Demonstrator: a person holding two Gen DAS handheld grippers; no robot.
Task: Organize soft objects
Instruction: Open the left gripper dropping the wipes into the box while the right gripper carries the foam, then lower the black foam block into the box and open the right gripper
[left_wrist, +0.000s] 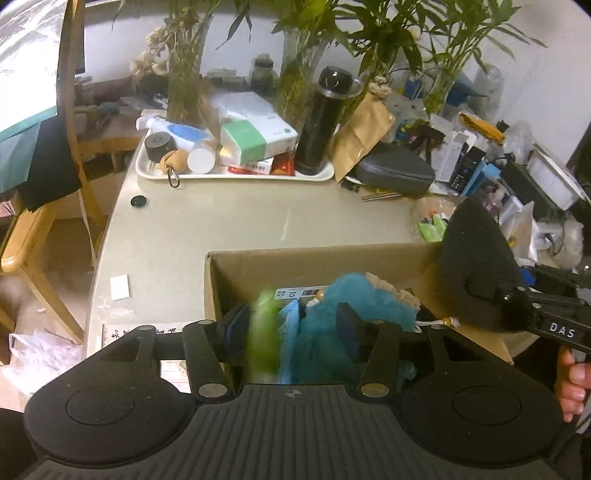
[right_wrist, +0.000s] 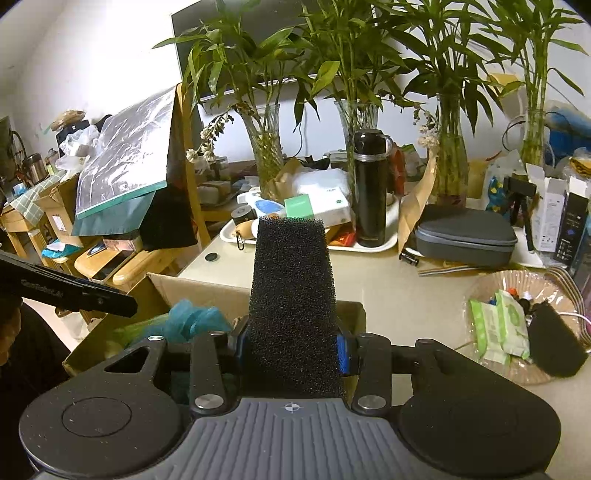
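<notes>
An open cardboard box (left_wrist: 236, 273) sits on the table and holds a fluffy blue soft toy (left_wrist: 332, 321). My left gripper (left_wrist: 291, 328) is open above the box. A blurred green soft object (left_wrist: 263, 332) is between its fingers, apart from both pads. My right gripper (right_wrist: 291, 343) is shut on a black foam sponge (right_wrist: 291, 295), held upright over the box's near edge (right_wrist: 207, 291). That sponge also shows in the left wrist view (left_wrist: 476, 269) at the box's right corner.
A white tray (left_wrist: 236, 173) with a black flask (left_wrist: 319, 125), boxes and bottles stands at the back. Vases of bamboo (right_wrist: 266, 147) line the wall. A grey case (right_wrist: 465, 236) and a glass bowl (right_wrist: 480, 295) with green packets lie to the right. A wooden chair (left_wrist: 33, 236) stands left.
</notes>
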